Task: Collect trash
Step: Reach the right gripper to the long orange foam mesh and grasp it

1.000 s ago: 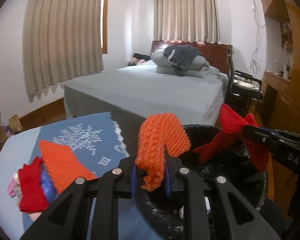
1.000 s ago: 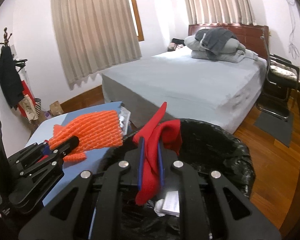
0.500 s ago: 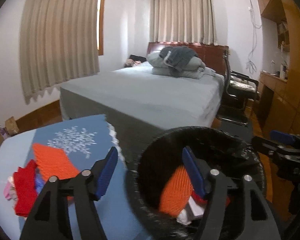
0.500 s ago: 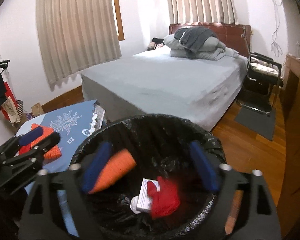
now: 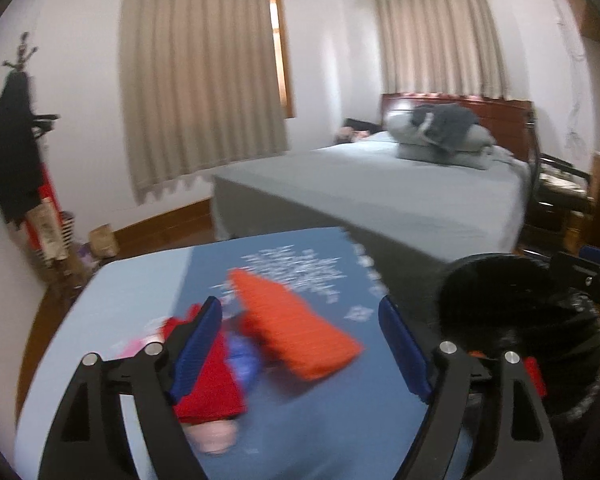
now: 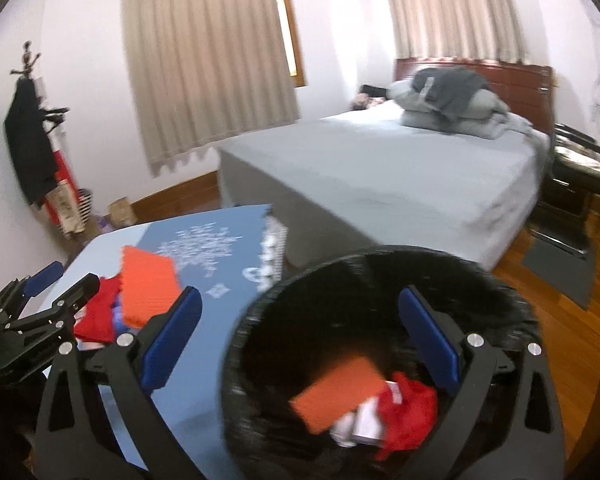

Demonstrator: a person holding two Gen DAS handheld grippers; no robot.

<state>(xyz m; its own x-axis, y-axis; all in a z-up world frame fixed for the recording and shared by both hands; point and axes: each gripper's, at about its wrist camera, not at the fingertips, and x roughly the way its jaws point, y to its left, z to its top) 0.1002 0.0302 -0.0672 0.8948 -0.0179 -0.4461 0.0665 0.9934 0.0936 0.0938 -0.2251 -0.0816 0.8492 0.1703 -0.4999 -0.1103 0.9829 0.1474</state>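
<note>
Setting: a bedroom in a home.
Bed [image 6: 380, 176]: large, grey cover, dark wooden headboard [image 6: 516, 80] against the far wall.
Bedding [image 6: 448, 104]: folded grey pillows and blanket piled at the head of the bed.
Windows: two, each hung with beige pleated curtains [image 6: 204, 64] under wooden pelmets.
Coat stand [image 5: 16, 152]: by the left wall, carrying dark clothing.
Floor [image 6: 572, 344]: polished wood boards with a wooden skirting.
Chair [image 6: 580, 176]: black-framed, beside the bed's right edge.
Table [image 5: 132, 288]: blue cloth with white snowflake print, near the bed's foot corner.
</note>
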